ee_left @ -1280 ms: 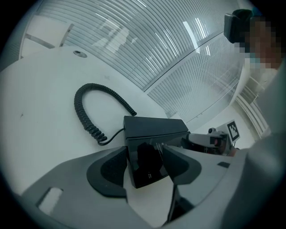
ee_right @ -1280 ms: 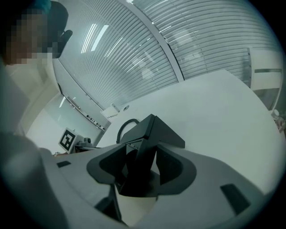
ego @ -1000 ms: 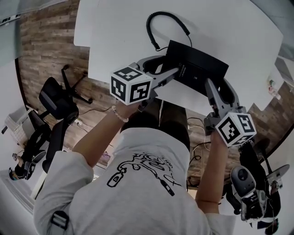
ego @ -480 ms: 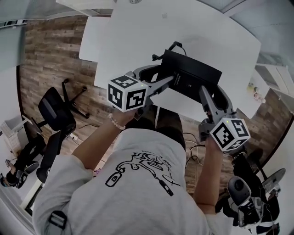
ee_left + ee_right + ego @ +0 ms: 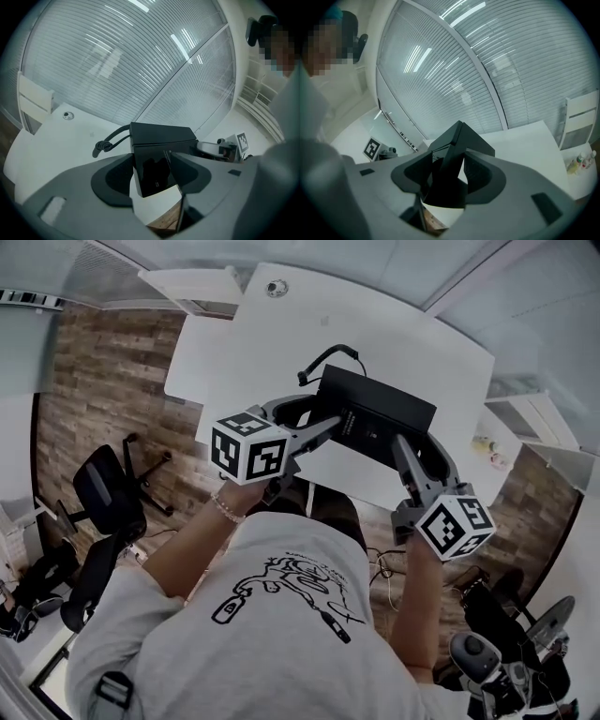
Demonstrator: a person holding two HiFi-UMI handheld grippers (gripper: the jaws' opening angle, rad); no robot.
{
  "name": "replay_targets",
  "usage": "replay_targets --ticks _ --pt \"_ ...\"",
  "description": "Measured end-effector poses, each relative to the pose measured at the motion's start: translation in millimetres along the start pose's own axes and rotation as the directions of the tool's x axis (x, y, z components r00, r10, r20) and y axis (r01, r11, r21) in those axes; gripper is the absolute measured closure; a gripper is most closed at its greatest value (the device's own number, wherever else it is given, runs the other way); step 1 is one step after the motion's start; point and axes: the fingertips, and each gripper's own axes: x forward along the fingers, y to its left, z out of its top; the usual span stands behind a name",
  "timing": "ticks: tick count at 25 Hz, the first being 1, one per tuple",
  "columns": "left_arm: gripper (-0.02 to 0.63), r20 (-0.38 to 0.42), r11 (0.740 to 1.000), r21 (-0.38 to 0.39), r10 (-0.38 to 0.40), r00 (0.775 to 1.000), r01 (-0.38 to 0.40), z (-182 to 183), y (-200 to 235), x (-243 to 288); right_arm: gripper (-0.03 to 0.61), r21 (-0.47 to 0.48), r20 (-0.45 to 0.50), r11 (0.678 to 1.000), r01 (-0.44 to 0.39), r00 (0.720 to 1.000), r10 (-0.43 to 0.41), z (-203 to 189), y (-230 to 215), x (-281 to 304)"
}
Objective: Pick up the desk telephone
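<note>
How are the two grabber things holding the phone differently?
The left gripper points sideways, at the left end of the desk telephone; the right gripper points forward, at its near right corner. The left gripper's jaws pinch a flat edge, the right gripper's a corner. Both are shut on it.

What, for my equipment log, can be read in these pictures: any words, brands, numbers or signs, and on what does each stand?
No text can be read.
Desk telephone: a small pale printed label on its dark casing, too small to read.
Marker cubes: black-and-white square patterns only, no letters or numbers.
T-shirt: a line drawing with possible lettering, too blurred to read.
</note>
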Motion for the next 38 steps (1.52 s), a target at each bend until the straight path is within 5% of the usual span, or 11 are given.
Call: replay_targets --ticks 24,38 --pt "0.371 0.086 0.998 0.028 -0.053 0.995 0.051 57.9 -68.7 -55.0 0.379 -0.052 0.135 0.996 -0.066 0.988 0.072 73.3 57.8 -53.6" --pt "0.371 0.095 0.996 0.063 -0.063 0.993 0.057 63.5 -80.3 -63.7 0.385 -0.066 0.152 0.996 -0.06 0.986 0.07 77.0 65.9 -64.8"
